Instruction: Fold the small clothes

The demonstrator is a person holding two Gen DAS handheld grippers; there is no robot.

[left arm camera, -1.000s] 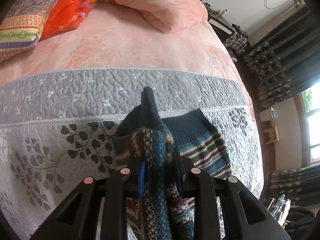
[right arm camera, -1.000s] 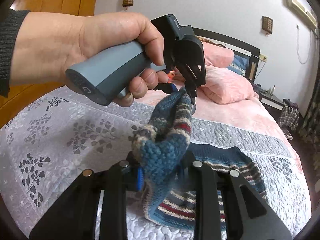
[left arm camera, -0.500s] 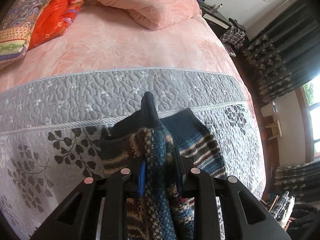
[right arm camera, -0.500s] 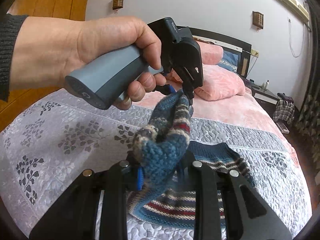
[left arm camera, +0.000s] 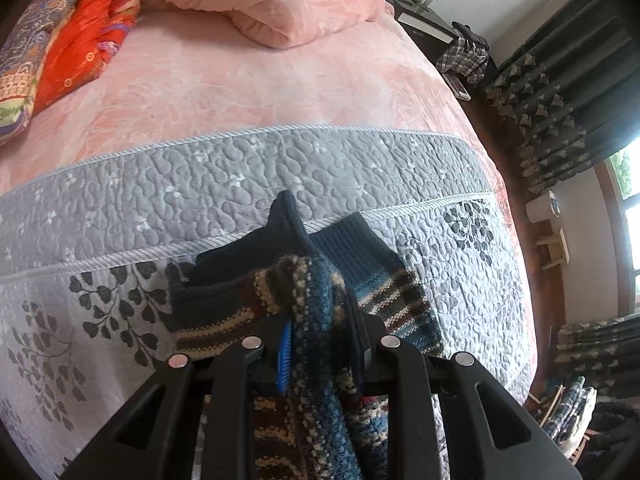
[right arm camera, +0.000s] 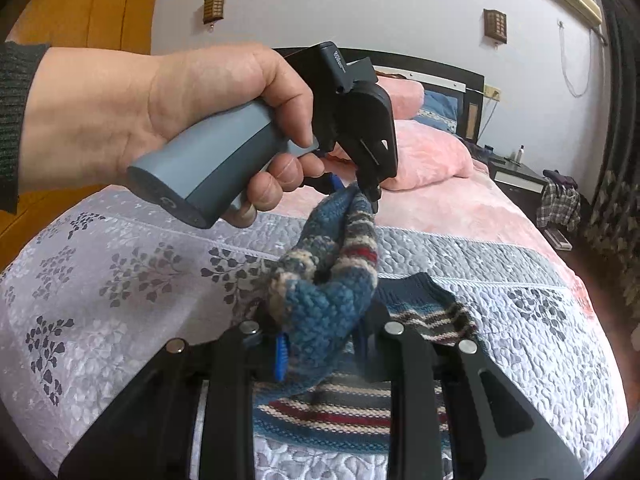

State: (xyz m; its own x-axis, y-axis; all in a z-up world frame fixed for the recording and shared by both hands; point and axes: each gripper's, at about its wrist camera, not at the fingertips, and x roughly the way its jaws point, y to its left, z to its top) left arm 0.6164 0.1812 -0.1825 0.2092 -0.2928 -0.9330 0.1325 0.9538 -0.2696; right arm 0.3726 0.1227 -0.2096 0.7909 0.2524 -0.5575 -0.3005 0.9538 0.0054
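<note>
A striped knitted garment [right arm camera: 332, 304] is held between both grippers above a grey quilted bedspread [right arm camera: 120, 280], with its lower part lying flat on the quilt and its navy ribbed hem [left arm camera: 348, 240] spread toward the pink bed sheet [left arm camera: 260, 84]. The left gripper [left arm camera: 320, 356] is closed on a bunched fold of the knit, which fills the gap between its fingers. In the right wrist view, the same gripper is seen from the side: its grey handle [right arm camera: 208, 168] is wrapped by a left hand [right arm camera: 160, 112], held raised and level with the wrist straight, a dark sleeve [right arm camera: 16, 120] at the cuff, and the tool's tip is angled downward onto the cloth. The right gripper [right arm camera: 320, 352] is likewise clamped on a thick blue fold. A pink pillow [left arm camera: 276, 4] is seen beyond.
</note>
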